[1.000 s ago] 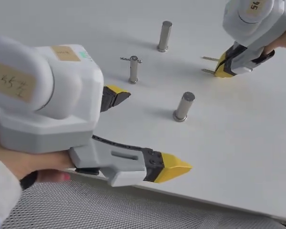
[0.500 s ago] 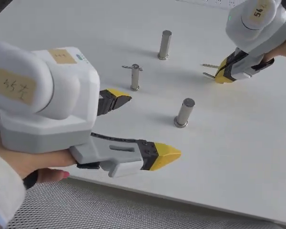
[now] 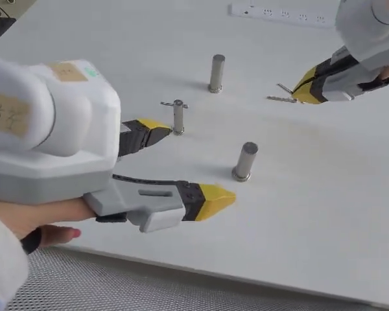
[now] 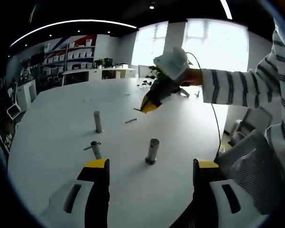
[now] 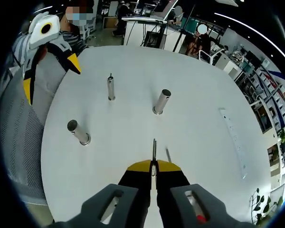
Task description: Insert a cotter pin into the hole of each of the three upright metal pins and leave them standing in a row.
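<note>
Pins stand upright and well apart on the tabletop (image 3: 324, 194), a wide, matt white slab with a curved edge: a far pin (image 3: 217, 70), a mid pin (image 3: 178, 116) and a near pin (image 3: 247, 159), set in a triangle. Each is a smooth grey metal cylinder on a small flared foot. A thin wire cotter (image 3: 173, 103) sits crosswise through the top of the mid pin. A white power strip (image 3: 282, 13) lies at the far edge, and grey mesh (image 3: 117, 285) shows below the near edge. Around is an open office with shelves, tall bright windows and ceiling strip lights. The left claw (image 3: 185, 161), yellow-tipped, hangs over the near edge, jaws wide apart and empty. The right claw (image 5: 153, 166) is pinched on a second cotter (image 5: 154, 149), which points towards the pins; a loose cotter (image 5: 168, 155) lies just beside it on the tabletop
</note>
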Demonstrator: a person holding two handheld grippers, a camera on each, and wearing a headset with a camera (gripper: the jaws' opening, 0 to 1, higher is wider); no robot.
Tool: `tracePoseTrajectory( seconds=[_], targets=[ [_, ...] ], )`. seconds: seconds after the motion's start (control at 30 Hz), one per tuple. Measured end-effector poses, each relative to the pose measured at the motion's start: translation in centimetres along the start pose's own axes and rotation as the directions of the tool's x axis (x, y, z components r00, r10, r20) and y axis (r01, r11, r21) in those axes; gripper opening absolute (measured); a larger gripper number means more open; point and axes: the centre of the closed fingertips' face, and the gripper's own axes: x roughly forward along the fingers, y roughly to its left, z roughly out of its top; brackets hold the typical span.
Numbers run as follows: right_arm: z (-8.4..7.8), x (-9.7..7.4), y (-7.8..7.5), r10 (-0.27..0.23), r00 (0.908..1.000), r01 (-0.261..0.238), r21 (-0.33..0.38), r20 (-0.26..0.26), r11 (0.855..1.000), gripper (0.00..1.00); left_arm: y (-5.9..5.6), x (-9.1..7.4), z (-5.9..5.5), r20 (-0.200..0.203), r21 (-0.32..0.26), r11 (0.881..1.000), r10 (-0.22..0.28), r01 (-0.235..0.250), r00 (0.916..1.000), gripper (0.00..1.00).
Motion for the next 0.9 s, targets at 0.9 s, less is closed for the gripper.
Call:
tracePoseTrajectory(
  seconds=[0.9],
  targets=[
    [2.2, -6.5, 5.1, -0.18, 0.9379, 0.174, 0.046, 0.297, 0.984, 0.0, 0.9, 3.1, 4.6, 0.048, -0.008, 0.999, -0.046, 0.046, 0.9978, 0.49]
  ],
)
